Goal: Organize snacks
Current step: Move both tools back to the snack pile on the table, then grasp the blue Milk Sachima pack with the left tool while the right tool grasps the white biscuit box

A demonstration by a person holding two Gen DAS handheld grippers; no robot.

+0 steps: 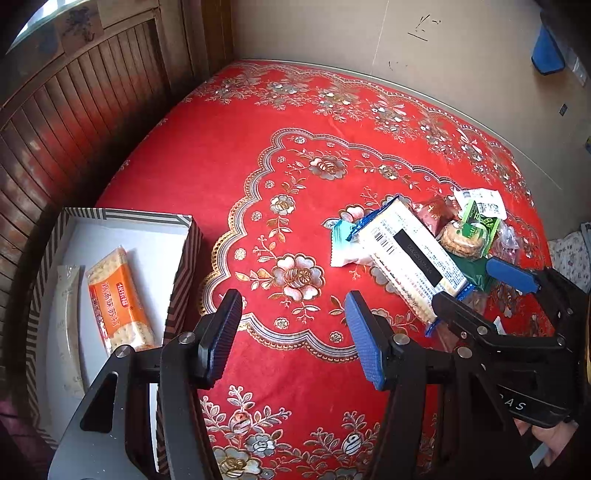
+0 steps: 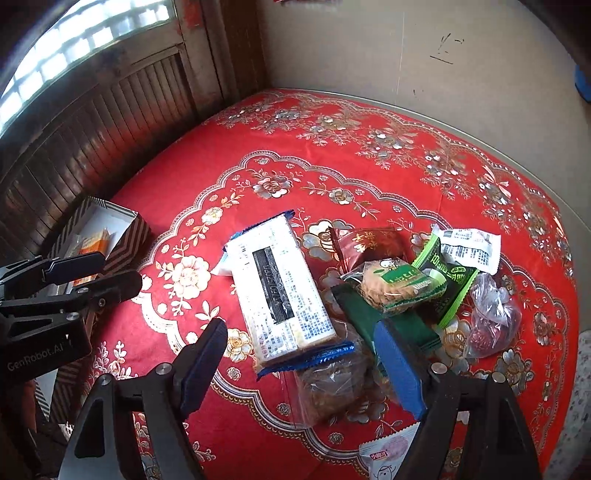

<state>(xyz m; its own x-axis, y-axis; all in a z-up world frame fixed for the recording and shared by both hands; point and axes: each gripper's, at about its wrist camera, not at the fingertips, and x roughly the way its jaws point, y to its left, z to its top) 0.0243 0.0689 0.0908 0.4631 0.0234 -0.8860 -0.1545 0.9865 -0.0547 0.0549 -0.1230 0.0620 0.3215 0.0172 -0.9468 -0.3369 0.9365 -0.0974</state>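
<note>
A striped box [image 1: 184, 258] at the table's left holds an orange cracker pack [image 1: 118, 299] and a clear pack [image 1: 68, 317]; the box also shows in the right wrist view [image 2: 125, 236]. A pile of snacks lies right of centre: a long white-and-blue cracker pack [image 2: 280, 291], a dark red packet [image 2: 369, 243], a green cookie packet [image 2: 399, 284], a clear bag [image 2: 328, 384]. My left gripper [image 1: 295, 317] is open and empty over the cloth, between box and pile. My right gripper [image 2: 299, 350] is open, its jaws either side of the cracker pack's near end.
A red floral cloth [image 1: 295, 166] covers the table. A wooden slatted wall [image 1: 74, 110] runs along the left and a beige wall [image 1: 369, 33] behind. A clear bag of red sweets [image 2: 491, 317] and a white packet [image 2: 388, 454] lie at the pile's right and near edge.
</note>
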